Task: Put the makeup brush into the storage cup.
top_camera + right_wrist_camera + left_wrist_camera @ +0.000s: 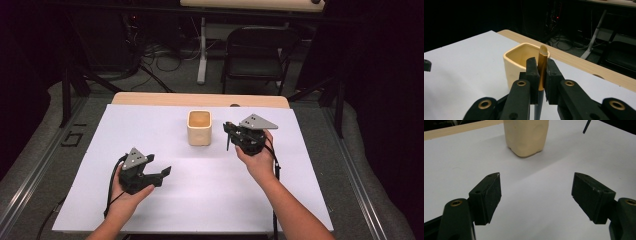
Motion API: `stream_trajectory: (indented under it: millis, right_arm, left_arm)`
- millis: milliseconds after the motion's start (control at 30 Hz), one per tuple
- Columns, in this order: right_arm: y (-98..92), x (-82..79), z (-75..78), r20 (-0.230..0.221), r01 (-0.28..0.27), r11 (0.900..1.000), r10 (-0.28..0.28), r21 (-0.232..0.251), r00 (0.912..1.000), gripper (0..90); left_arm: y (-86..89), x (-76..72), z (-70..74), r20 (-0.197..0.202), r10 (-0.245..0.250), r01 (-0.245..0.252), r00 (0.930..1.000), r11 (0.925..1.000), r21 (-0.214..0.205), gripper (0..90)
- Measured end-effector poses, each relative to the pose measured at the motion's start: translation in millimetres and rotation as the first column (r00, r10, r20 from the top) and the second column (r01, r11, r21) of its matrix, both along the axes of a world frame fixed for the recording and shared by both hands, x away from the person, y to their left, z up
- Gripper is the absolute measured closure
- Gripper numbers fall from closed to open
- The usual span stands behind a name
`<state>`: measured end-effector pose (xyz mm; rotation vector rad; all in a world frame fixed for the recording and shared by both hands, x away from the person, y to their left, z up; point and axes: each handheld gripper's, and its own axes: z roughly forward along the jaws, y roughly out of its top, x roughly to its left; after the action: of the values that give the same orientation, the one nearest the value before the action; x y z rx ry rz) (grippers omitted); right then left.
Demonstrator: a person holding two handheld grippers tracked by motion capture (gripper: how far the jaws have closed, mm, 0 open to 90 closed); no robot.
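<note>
While the left hand-held gripper (536,195) is hanging wide apart and empty over the table (165,200), the right hand-held gripper (541,75) is clamping a pen (542,65) beside the cup (515,63).

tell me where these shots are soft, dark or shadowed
High view: white table cover evenly lit, the room behind dim, the whole frame a bit soft. Left gripper view: the cream cup slightly blurred and cropped at the top, with a faint shadow under it. Right gripper view: the gold-ended pen pinched by the right gripper is sharp, the background nearly black.
</note>
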<state>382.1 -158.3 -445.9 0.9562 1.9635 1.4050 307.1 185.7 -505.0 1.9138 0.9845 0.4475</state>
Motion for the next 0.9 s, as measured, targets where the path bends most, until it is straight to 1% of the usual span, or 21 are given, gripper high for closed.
stream_trajectory:
  millis: [100, 233, 267, 300, 367, 467, 567, 667, 767, 900]
  right_arm:
    - [0.6, 6.1, 2.5, 0.001, 0.007, 1.0, -0.007, -0.005, 1.0, 83.6]
    - [1.2, 15.7, 4.9, 0.003, 0.016, 0.9998, -0.016, -0.006, 0.9999, 83.5]
    - [1.4, 17.9, 5.0, 0.011, 0.022, 0.9997, -0.022, -0.007, 0.9997, 83.5]
    - [2.0, 20.3, 5.3, 0.005, 0.023, 0.9997, -0.023, -0.009, 0.9997, 83.6]
    - [3.0, 24.8, 5.9, 0.011, 0.032, 0.9993, -0.032, -0.019, 0.9994, 83.6]
    - [4.3, 30.7, 7.5, 0.01, 0.04, 0.9991, -0.04, -0.015, 0.9992, 83.6]
    - [5.2, 35.8, 7.0, 0.007, 0.049, 0.9988, -0.049, 0.004, 0.9988, 83.6]
    - [5.7, 40.3, 4.3, -0.006, 0.053, 0.9986, -0.053, 0.0, 0.9986, 83.6]
    - [4.8, 44.0, 2.9, -0.016, 0.062, 0.998, -0.062, 0.01, 0.9979, 83.6]
    - [3.5, 48.4, 3.4, -0.016, 0.069, 0.9976, -0.068, 0.012, 0.9975, 83.6]
  left_arm:
    - [4.1, -2.2, -1.2, 0.004, 0.004, -0.004, 1.0, 1.0, 0.001, 24.1]
    - [8.5, -4.8, -3.0, 0.008, 0.014, -0.014, 0.9999, 0.9999, -0.009, 24.0]
    - [9.5, -4.9, -3.2, 0.006, 0.013, -0.013, 0.9999, 0.9999, -0.011, 24.1]
    - [10.0, -5.1, -3.5, 0.006, 0.016, -0.016, 0.9999, 0.9998, -0.012, 24.1]
    - [11.3, -4.9, -3.9, 0.009, 0.017, -0.017, 0.9998, 0.9998, -0.013, 23.9]
    - [12.5, -4.4, -4.6, 0.005, 0.019, -0.018, 0.9998, 0.9996, -0.02, 23.9]
    - [12.3, -4.3, -6.1, 0.005, 0.019, -0.019, 0.9998, 0.9997, -0.018, 23.9]
    - [12.4, -4.3, -7.8, 0.003, 0.019, -0.018, 0.9998, 0.9997, -0.015, 23.9]
    - [13.7, -3.8, -8.5, -0.002, 0.019, -0.019, 0.9998, 0.9997, -0.017, 23.9]
    - [14.7, -3.4, -9.8, -0.005, 0.025, -0.025, 0.9997, 0.9995, -0.021, 23.9]
